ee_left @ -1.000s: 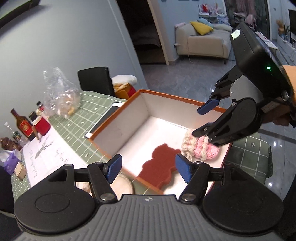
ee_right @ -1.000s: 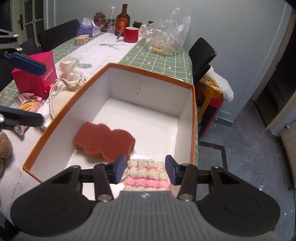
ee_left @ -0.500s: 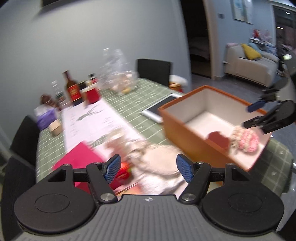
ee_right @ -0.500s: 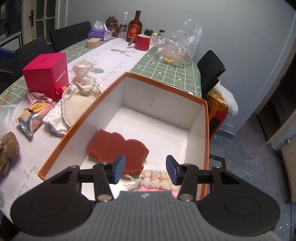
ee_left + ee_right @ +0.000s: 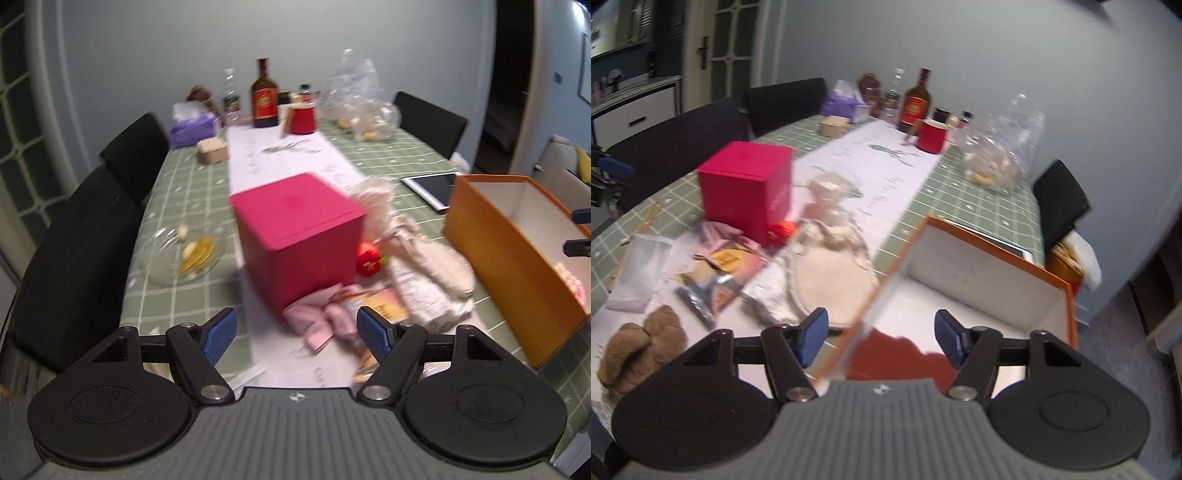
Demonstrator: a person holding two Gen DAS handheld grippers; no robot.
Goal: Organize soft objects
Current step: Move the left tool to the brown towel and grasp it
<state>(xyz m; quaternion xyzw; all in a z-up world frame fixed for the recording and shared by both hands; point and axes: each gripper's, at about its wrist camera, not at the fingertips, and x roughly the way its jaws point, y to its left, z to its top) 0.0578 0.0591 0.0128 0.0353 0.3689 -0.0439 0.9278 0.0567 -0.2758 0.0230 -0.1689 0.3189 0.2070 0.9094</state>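
Note:
An orange box (image 5: 509,254) with white inside (image 5: 982,288) stands on the green checked table. It holds a red-brown sponge (image 5: 897,354) and a pink-and-white knitted piece (image 5: 574,282). My left gripper (image 5: 295,334) is open and empty, above a pink cloth (image 5: 321,319) in front of a magenta cube box (image 5: 299,236). My right gripper (image 5: 877,338) is open and empty, over the box's near left wall. A cream fabric pouch (image 5: 831,266) lies left of the orange box, also in the left wrist view (image 5: 424,258). A brown plush toy (image 5: 639,343) lies at the near left.
Snack packets (image 5: 720,269) and a clear plastic container (image 5: 639,273) lie near the magenta cube (image 5: 746,192). A glass bowl (image 5: 184,251), a tablet (image 5: 432,188), bottles (image 5: 264,96), a red mug (image 5: 303,118), a plastic bag (image 5: 362,107) and a tissue box (image 5: 192,127) are farther off. Black chairs (image 5: 81,251) stand alongside.
My left gripper has swung left, away from the orange box toward the magenta cube and pink cloth. My right gripper has pulled back and left off the knitted piece, which stays in the box.

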